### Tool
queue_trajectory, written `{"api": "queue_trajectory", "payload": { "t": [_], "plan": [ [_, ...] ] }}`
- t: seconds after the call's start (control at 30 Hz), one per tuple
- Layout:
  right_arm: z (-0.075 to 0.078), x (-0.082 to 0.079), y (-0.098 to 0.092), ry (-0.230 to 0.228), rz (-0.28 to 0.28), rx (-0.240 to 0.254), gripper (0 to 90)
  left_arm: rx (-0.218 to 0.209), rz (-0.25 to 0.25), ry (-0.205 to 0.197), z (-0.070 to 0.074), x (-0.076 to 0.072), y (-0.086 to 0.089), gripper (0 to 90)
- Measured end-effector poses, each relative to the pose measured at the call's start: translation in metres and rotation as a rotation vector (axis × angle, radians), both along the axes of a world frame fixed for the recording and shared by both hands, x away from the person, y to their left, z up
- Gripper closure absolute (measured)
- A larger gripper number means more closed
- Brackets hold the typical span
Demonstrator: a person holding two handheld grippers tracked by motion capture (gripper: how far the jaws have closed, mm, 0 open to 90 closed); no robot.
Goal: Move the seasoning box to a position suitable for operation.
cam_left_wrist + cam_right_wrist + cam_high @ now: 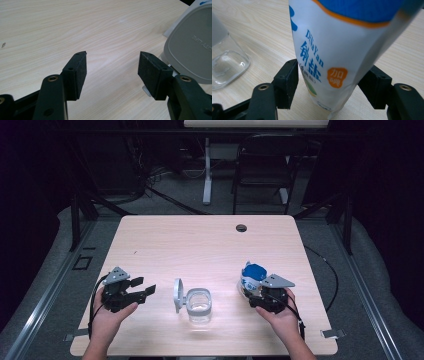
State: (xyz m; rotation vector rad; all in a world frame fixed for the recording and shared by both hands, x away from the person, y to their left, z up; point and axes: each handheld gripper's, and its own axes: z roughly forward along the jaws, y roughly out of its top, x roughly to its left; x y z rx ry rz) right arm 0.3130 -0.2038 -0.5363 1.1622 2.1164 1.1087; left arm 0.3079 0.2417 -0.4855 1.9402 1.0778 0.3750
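We have our right tool (329, 82) wide around the salt bag (337, 50), at the bench's (200, 240) four o'clock, pads apparently clear. Left tool (112, 67) wide, empty. Next: squeeze, lift toward the jar (198, 304).

On the wooden table (210, 245) there is 1 clear glass jar (199, 303) with 1 grey hinged lid (178, 294), and 1 white-and-blue salt pouch (252, 278). 2 hand-held grippers are present, the left gripper (141, 290) and the right gripper (252, 296), each with 2 black jaws. Beyond the table stands 1 dark folding chair (264, 167).
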Motion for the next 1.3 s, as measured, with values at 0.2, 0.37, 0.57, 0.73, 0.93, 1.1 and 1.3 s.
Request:
{"api": "queue_trajectory", "payload": {
  "t": [0.2, 0.37, 0.57, 0.73, 0.93, 1.1, 1.3],
  "plan": [
    [-0.009, 0.002, 0.001, 0.026, -0.009, -0.010, 35.5, 0.006, -0.003, -0.002, 0.000, 0.000, 0.001, 40.7],
    [-0.013, 0.004, 0.004, 0.015, -0.010, -0.025, 35.5, -0.001, 0.001, -0.001, 0.000, 0.000, 0.001, 40.7],
    [-0.019, 0.005, 0.003, 0.006, -0.006, -0.028, 35.5, -0.001, 0.001, 0.002, -0.001, 0.000, 0.001, 40.9],
    [-0.026, 0.006, 0.003, 0.012, -0.005, -0.025, 35.5, -0.001, 0.002, 0.004, -0.001, 0.000, 0.001, 40.9],
    [-0.031, 0.010, 0.003, 0.013, -0.003, -0.020, 35.5, 0.001, -0.001, 0.007, -0.002, 0.001, 0.001, 41.4],
    [-0.034, 0.013, 0.004, 0.007, -0.008, -0.012, 35.5, 0.003, -0.002, 0.009, -0.003, 0.001, 0.001, 41.7],
    [-0.034, 0.014, 0.005, 0.006, -0.006, -0.037, 35.4, 0.005, 0.003, 0.015, -0.004, 0.002, 0.001, 41.7]
  ]
}}
